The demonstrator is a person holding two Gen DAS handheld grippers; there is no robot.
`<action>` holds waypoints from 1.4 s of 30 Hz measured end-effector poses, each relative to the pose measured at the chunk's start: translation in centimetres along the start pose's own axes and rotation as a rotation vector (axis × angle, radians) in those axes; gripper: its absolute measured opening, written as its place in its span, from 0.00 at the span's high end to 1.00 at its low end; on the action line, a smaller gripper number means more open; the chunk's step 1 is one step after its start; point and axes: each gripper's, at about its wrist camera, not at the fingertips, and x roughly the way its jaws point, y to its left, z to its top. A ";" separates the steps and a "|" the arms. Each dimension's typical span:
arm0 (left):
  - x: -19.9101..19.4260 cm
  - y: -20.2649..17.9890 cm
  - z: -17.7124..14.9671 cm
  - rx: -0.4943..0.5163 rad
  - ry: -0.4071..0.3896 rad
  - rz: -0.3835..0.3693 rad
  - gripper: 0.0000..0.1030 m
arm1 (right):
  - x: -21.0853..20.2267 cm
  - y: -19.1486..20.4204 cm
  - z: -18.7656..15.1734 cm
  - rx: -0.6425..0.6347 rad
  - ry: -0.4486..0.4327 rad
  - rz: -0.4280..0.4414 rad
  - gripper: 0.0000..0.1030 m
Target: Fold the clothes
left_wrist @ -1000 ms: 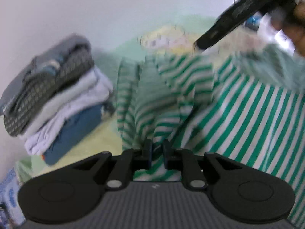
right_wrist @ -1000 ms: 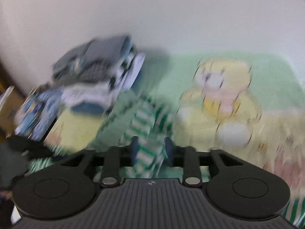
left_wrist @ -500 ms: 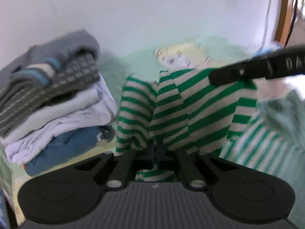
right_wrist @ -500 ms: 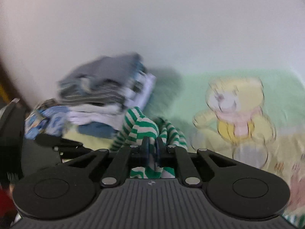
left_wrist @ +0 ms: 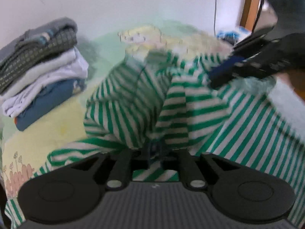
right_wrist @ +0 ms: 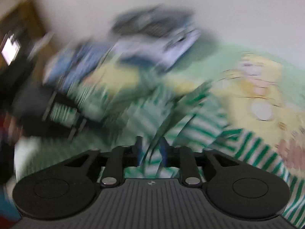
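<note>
A green-and-white striped garment (left_wrist: 190,110) lies bunched on the bed, one fold heaped in front of my left gripper (left_wrist: 154,149). Its jaws are opening, a narrow gap shows, and cloth hangs over the fingertips and between them. In the left wrist view my right gripper (left_wrist: 223,74), with blue pads, hovers over the garment's far right part. The right wrist view is smeared by motion. There my right gripper (right_wrist: 151,149) is opening with a fold of the striped garment (right_wrist: 192,118) running loosely through the gap. The left gripper (right_wrist: 63,112) shows dark at the left.
A stack of folded clothes (left_wrist: 40,66) sits at the back left against the white wall, blurred in the right wrist view (right_wrist: 152,36). The bed sheet (left_wrist: 57,126) is pale yellow and green with a cartoon bear print (right_wrist: 263,95). A wooden door frame (left_wrist: 247,3) stands far right.
Half a second ago both grippers were pinched shut on the striped cloth; now both sets of jaws have parted. The lifted fold has sunk and spread. The right gripper has swung sideways, blurring its view.
</note>
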 end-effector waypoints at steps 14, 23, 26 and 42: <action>1.7 -0.4 3.8 -0.073 -0.020 -0.016 0.96 | 1.2 -2.1 0.1 0.205 -0.066 -0.181 0.97; -1.7 -3.9 0.1 -0.045 0.041 -0.122 0.93 | -1.3 -1.1 -4.1 0.135 0.073 -0.219 0.95; -1.2 -4.6 -0.4 -0.006 0.095 -0.130 0.87 | -1.5 -1.0 -4.4 0.133 0.064 -0.258 0.87; 1.5 3.6 5.0 -0.272 0.015 -0.086 0.51 | 3.5 2.1 -2.6 -0.033 -0.075 -0.180 0.90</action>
